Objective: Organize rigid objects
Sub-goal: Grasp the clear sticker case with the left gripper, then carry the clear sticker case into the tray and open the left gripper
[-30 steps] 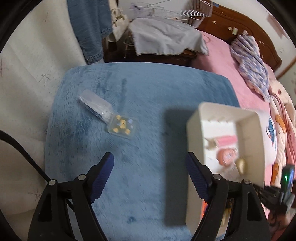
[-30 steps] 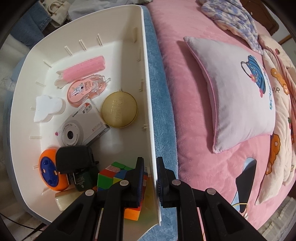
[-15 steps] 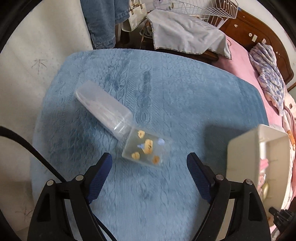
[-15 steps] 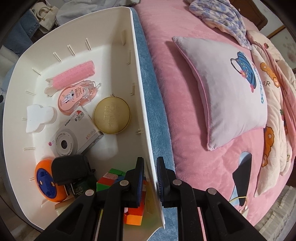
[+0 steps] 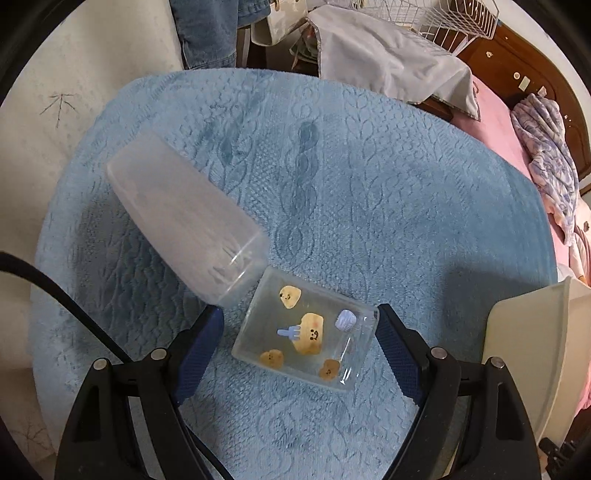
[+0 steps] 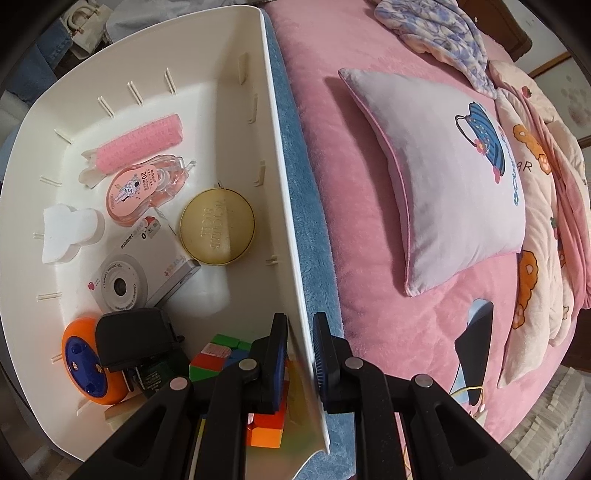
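Note:
A clear plastic case (image 5: pixel 306 332) with bear stickers lies on the blue blanket (image 5: pixel 369 184), and its frosted half (image 5: pixel 184 225) stretches away to the upper left. My left gripper (image 5: pixel 298 312) is open and points down, one finger on each side of the clear end; neither pad presses on it. My right gripper (image 6: pixel 300 325) is shut on the side wall of the white bin (image 6: pixel 279 177). Inside the bin lie a pink roller (image 6: pixel 140 146), a correction tape (image 6: pixel 144 188), a gold compact (image 6: pixel 217 232), a small camera (image 6: pixel 140 273) and a colour cube (image 6: pixel 218 356).
In the left wrist view the white bin (image 5: pixel 524 350) stands at the right edge of the blanket. A pillow (image 6: pixel 450 173) and quilts lie on the pink bed (image 6: pixel 351 221) to the right of the bin. Clothes and a wire rack (image 5: pixel 443 22) are behind the blanket.
My left gripper has come down and over towards the clear case, which now lies between its fingers. The right gripper has kept still on the bin wall.

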{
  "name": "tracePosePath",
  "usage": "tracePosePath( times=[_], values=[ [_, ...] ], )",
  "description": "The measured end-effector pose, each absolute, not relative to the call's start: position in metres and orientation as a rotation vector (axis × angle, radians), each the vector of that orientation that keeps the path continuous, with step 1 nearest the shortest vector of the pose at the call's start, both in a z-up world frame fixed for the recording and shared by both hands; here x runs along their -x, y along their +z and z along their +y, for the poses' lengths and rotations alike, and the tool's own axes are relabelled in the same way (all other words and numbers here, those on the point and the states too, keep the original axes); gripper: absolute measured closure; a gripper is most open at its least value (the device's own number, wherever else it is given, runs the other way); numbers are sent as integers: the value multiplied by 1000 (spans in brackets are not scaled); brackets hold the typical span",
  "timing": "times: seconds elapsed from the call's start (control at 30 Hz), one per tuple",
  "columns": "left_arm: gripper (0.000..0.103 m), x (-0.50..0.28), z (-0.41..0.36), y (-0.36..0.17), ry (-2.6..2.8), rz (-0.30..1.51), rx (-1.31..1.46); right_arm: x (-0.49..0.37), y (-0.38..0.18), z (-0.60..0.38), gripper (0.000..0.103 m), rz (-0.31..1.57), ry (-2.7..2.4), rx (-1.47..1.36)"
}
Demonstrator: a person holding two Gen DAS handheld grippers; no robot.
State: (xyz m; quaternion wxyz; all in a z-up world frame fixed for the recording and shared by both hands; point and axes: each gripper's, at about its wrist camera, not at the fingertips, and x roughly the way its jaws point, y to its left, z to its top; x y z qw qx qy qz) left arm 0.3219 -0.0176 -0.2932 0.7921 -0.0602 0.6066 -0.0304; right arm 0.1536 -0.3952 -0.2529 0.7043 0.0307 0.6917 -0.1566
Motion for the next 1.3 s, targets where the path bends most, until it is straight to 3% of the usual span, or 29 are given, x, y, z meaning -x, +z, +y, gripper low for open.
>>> tracePosePath(
  times=[0.27,0.37,0.67,1.3],
  values=[
    [20,-317,-18,-296,-49,1267,126,-155,-254,-397,86,1549,-334,-76],
    [28,-314,-23,-296,-50,1266,76,-154,-255,-399,86,1551,-324,-84],
    [29,-304,-40,-287,-51,1271,40,-155,-255,-397,85,1553,-277,-81],
    [29,-213,-93,-193,10,1146,34,-150,-253,-393,85,1521,-39,5]
  ],
)
